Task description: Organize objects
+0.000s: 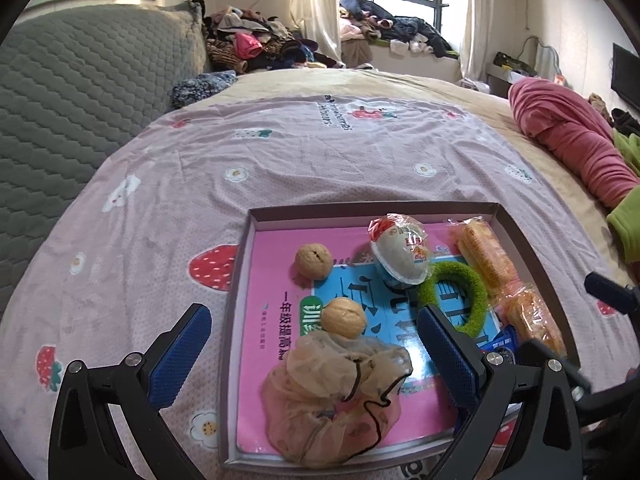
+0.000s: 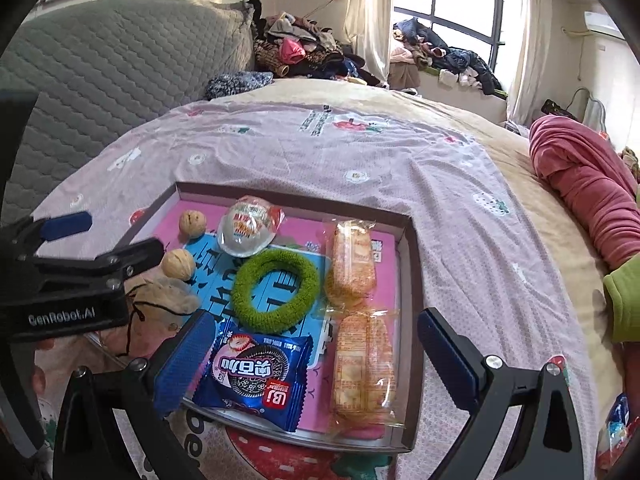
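A shallow box tray with a pink and blue printed bottom lies on the bed. In it are two walnuts, a wrapped white bun, a green fuzzy ring, two orange cracker packs, a blue cookie pack and a beige mesh drawstring pouch. My left gripper is open, straddling the pouch and near walnut. My right gripper is open over the cookie pack and near cracker pack.
The tray rests on a pink strawberry-print sheet. A grey quilted headboard stands at the left. A rolled red blanket lies at the right. Piles of clothes sit at the back by the window.
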Available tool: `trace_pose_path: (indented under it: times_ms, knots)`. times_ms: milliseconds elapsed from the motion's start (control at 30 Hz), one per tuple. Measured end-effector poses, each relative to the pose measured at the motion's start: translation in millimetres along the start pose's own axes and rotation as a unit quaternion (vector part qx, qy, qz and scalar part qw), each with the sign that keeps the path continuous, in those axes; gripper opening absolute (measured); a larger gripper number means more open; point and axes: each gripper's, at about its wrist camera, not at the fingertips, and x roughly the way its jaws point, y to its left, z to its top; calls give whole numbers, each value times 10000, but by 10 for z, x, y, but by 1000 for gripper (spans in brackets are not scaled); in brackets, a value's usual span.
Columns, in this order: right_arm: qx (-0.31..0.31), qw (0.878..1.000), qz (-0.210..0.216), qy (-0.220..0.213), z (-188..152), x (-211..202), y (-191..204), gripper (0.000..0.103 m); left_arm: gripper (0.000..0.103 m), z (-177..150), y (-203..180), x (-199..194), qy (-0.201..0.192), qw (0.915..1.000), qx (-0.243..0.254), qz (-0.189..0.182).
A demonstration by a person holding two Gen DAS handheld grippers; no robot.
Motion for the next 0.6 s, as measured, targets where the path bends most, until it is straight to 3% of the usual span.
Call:
trace_pose_path:
  times_ms: [400,600]
  knots:
    - [168,9994,-91,-275,40,-325,-65,102,103,-109,-5,-348,-215,9998,-22,-29]
    - [258,9977,-43,-632,70,-601,-35,102,103,-244,7,-603,-331,9994,-34,-58]
